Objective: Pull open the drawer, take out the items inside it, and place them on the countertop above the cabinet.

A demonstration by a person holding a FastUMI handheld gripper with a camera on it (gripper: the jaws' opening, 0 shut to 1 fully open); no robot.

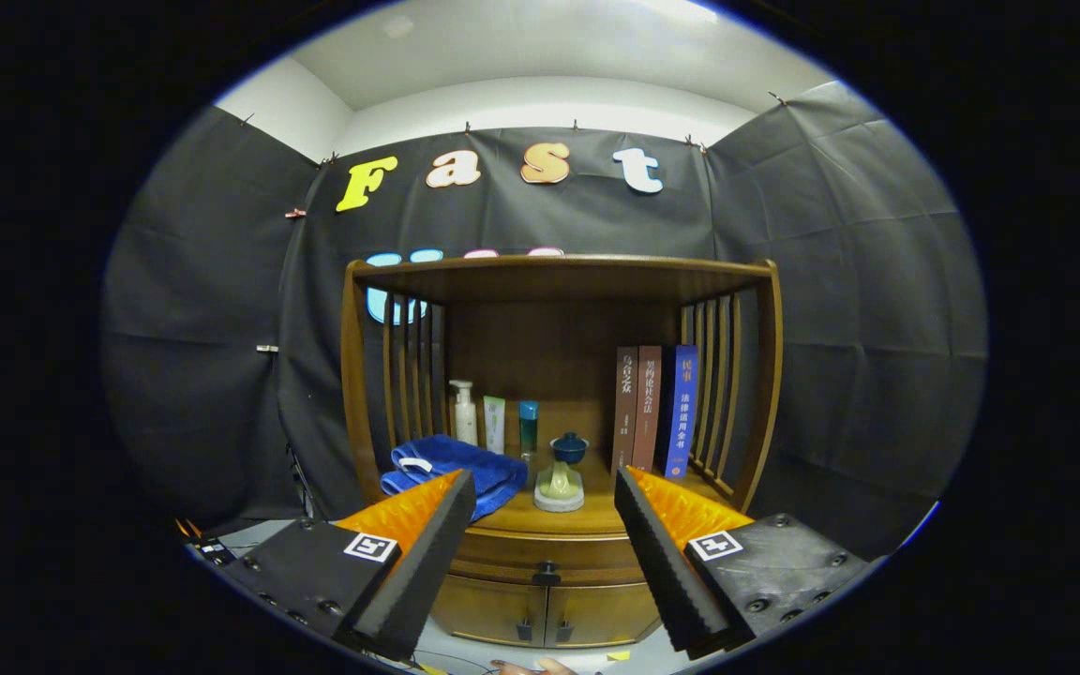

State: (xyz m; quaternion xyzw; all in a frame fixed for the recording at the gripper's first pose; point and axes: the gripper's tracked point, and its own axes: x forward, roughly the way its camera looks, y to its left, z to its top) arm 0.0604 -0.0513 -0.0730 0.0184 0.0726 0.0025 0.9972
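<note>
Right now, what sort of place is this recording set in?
Most likely a staged recording booth, not a real home: black cloth walls surround one wooden cabinet with books, bottles and a blue towel on its countertop. The open claw sits short of the closed drawer.

Blue towel (454, 472), brown cabinet (559, 553)

walls: black cloth (859, 309) hung on three sides, pinned along its top edge; white wall (540, 103) above it | ceiling: white (540, 37), brightly lit | furniture: wooden cabinet (559, 281) against the back cloth; slatted sides; flat top board
</note>
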